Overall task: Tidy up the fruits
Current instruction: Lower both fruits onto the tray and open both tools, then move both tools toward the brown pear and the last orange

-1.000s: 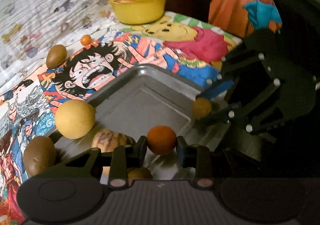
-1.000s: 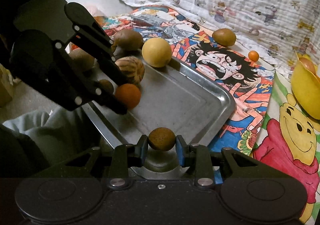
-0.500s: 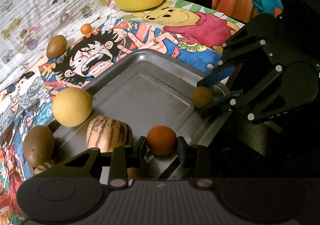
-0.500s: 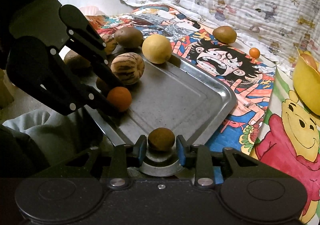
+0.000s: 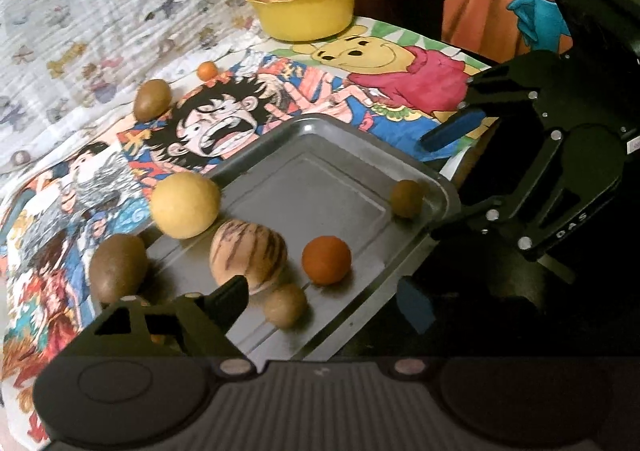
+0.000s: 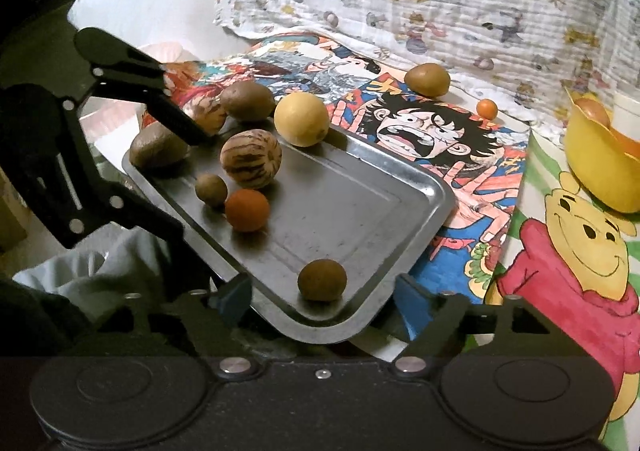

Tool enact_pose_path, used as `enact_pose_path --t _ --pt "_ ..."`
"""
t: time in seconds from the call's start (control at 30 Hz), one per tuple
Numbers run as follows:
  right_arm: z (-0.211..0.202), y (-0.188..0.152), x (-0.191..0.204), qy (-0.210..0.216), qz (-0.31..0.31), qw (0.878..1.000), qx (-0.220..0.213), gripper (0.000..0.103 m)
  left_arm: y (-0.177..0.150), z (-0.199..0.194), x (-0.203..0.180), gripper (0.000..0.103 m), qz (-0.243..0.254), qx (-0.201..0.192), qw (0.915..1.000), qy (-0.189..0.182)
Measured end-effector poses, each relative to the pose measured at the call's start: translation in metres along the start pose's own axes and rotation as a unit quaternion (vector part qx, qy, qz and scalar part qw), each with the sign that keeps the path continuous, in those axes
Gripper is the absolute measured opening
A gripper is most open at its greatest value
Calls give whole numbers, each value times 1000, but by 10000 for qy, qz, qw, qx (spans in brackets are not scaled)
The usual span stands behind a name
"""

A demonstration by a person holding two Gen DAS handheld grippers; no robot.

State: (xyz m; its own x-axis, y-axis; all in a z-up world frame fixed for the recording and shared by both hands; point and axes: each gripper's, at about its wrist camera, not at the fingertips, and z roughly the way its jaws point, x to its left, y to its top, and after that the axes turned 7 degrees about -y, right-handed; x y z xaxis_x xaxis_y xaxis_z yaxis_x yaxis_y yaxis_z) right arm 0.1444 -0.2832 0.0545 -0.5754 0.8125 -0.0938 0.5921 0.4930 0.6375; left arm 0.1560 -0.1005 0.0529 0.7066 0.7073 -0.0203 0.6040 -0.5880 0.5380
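A metal tray (image 5: pixel 320 179) holds several fruits. An orange fruit (image 5: pixel 326 259) rests on it just beyond my left gripper (image 5: pixel 322 305), whose jaws are opening and touch nothing. Around it lie a striped fruit (image 5: pixel 248 257), a small tan fruit (image 5: pixel 286 305), a yellow round fruit (image 5: pixel 185 205) and a brown kiwi (image 5: pixel 117 267). At the tray's near corner in the right wrist view sits a small brown fruit (image 6: pixel 322 279). It lies free between the spread, opening fingers of my right gripper (image 6: pixel 322 297). The same tray (image 6: pixel 340 211) and orange fruit (image 6: pixel 247 209) show there too.
On the cartoon cloth beyond the tray lie another kiwi (image 5: pixel 152 99) and a tiny orange fruit (image 5: pixel 208 70). A yellow bowl (image 5: pixel 306 15) with fruit and a white bottle stands at the back. An orange garment hangs at the far right.
Both grippers have opened. The left one let go of the orange fruit and drew back a little; the right one let go of the small brown fruit. Both fruits now lie on the tray.
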Motion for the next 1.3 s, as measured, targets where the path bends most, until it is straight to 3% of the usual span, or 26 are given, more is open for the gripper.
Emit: enact_pose_path --t 0.13,0.23,0.37,0.77,1.03,1.3 --pt "-5 1 0 -19 59 10000 -36 98 -6 -14 1 100 33 -19 9998 200" --pt "-6 3 0 -68 70 9999 -89 101 -12 -23 -1 101 196 21 9984 531" --pt "-5 6 -2 -107 98 9998 -133 102 -18 -31 1 102 318 134 9956 873" --pt "4 21 -20 -176 187 9992 -299 102 -23 -43 36 102 -72 409 9879 1492" --pt "13 36 -35 -253 345 9978 -513 102 -11 -44 56 102 -289 447 9826 1780" --pt "27 50 -43 -349 304 9979 -461 102 5 -43 71 102 -354 391 9832 1745"
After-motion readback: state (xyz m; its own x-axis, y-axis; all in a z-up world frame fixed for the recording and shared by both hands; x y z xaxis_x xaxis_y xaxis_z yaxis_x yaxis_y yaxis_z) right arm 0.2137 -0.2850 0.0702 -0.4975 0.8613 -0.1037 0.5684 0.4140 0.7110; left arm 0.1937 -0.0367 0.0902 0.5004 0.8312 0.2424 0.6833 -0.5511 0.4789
